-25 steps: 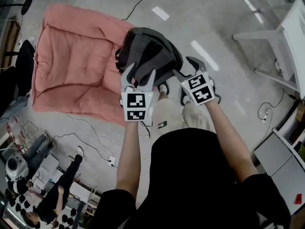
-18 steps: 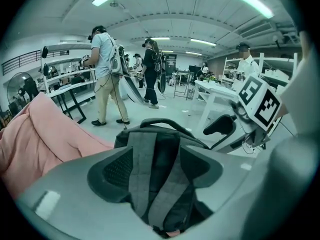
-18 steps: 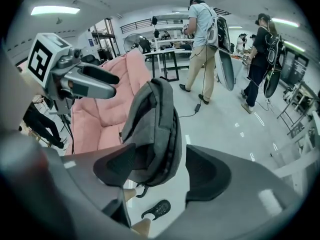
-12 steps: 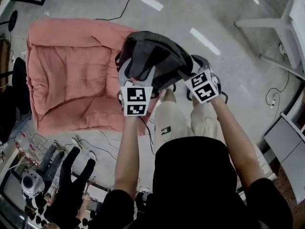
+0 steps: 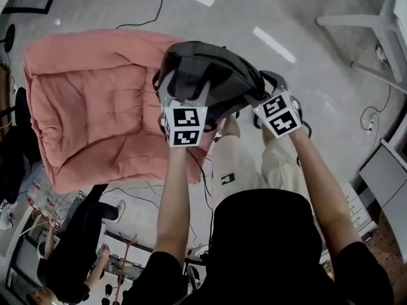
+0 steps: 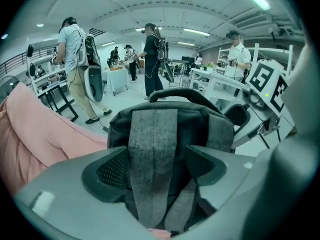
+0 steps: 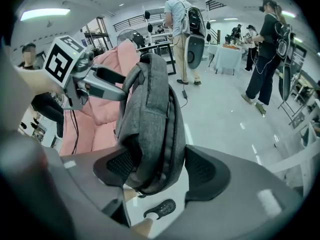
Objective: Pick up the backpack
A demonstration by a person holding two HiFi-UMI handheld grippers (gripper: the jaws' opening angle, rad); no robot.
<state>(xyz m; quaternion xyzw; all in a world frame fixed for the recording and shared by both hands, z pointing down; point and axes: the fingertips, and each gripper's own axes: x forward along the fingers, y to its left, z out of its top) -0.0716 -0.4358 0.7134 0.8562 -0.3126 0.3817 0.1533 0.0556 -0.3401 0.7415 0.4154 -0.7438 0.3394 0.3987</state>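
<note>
In the head view the dark grey backpack (image 5: 210, 75) hangs at the right edge of the pink cushion chair (image 5: 95, 100), above the person's legs. My left gripper (image 5: 184, 88) is at its near side and my right gripper (image 5: 262, 88) at its right end. In the left gripper view a grey shoulder strap (image 6: 152, 149) runs between the jaws of my left gripper (image 6: 157, 166). They are opening, with a gap at the right pad. In the right gripper view the backpack's edge (image 7: 150, 124) sits between my right gripper's (image 7: 155, 171) wide jaws and touches only the left pad.
White table legs (image 5: 375, 24) stand at the far right and a grey cabinet (image 5: 385, 170) at the right edge. Cables (image 5: 127, 192) trail over the floor near the cushion. Other people with backpacks (image 6: 75, 59) stand further off in the room.
Both grippers and the backpack have sunk lower, closer to the pink cushion's right edge. The cushion now fills more of the head view.
</note>
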